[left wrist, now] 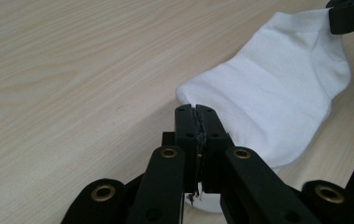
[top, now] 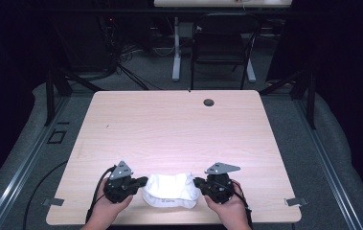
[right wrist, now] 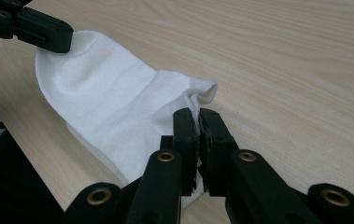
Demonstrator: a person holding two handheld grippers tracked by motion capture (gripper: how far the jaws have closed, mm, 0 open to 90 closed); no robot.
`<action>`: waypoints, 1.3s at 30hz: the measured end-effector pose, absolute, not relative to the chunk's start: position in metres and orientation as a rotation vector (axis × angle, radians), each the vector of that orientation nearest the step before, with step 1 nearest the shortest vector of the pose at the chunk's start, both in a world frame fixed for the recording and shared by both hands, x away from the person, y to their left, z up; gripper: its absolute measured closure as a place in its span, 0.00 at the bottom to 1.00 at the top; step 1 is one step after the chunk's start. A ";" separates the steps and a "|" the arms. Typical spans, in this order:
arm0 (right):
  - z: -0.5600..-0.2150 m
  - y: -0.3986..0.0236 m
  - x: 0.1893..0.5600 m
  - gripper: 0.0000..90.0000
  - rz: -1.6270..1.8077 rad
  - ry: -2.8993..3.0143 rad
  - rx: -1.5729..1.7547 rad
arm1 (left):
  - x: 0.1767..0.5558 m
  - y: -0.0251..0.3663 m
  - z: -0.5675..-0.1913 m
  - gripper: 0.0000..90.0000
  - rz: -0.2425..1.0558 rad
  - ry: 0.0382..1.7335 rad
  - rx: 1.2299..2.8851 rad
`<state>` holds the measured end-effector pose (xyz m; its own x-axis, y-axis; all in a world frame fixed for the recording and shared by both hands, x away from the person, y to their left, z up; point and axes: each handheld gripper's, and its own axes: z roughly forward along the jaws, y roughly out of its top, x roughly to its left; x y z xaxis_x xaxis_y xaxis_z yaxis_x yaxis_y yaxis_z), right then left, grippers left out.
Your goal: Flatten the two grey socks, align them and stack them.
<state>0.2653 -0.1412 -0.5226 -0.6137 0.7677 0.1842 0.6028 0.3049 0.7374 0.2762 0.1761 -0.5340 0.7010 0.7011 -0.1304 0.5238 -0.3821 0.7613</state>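
Note:
A white ankle sock (top: 172,190) lies spread near the front edge of the wooden table (top: 169,124), stretched between my two grippers. My left gripper (top: 145,181) is shut on the sock's left end; in the left gripper view its jaws (left wrist: 196,111) are pressed together with white fabric (left wrist: 268,93) pinched between them. My right gripper (top: 196,182) is shut on the right end; in the right gripper view its jaws (right wrist: 197,114) close on a bunched edge of the sock (right wrist: 104,107). Each gripper view also shows the other gripper (left wrist: 352,16) (right wrist: 48,32) clamped on the far end.
A round cable hole (top: 209,102) sits near the table's far edge. A black chair (top: 222,43) and a white desk leg (top: 176,48) stand beyond the table. Metal clips (top: 54,202) (top: 294,201) mark the front corners.

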 end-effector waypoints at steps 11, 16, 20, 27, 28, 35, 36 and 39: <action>-0.536 -0.138 0.259 0.96 1.172 2.393 1.249 | 0.268 0.177 -0.543 0.99 0.266 0.941 2.082; -0.539 -0.135 0.258 0.96 1.158 2.401 1.230 | 0.266 0.176 -0.546 0.99 0.272 0.937 2.106; -0.542 -0.135 0.260 0.96 1.136 2.414 1.232 | 0.266 0.174 -0.550 0.98 0.282 0.925 2.145; -0.548 -0.134 0.264 0.96 1.116 2.425 1.239 | 0.266 0.171 -0.556 0.98 0.284 0.925 2.176; -0.548 -0.134 0.264 0.96 1.120 2.424 1.241 | 0.266 0.171 -0.557 0.98 0.291 0.921 2.185; -0.550 -0.131 0.265 0.96 1.111 2.431 1.229 | 0.266 0.169 -0.560 0.97 0.304 0.916 2.202; -0.550 -0.131 0.265 0.96 1.111 2.431 1.224 | 0.265 0.168 -0.561 0.97 0.311 0.911 2.205; -0.549 -0.131 0.264 0.95 1.118 2.426 1.225 | 0.264 0.166 -0.561 0.97 0.314 0.903 2.216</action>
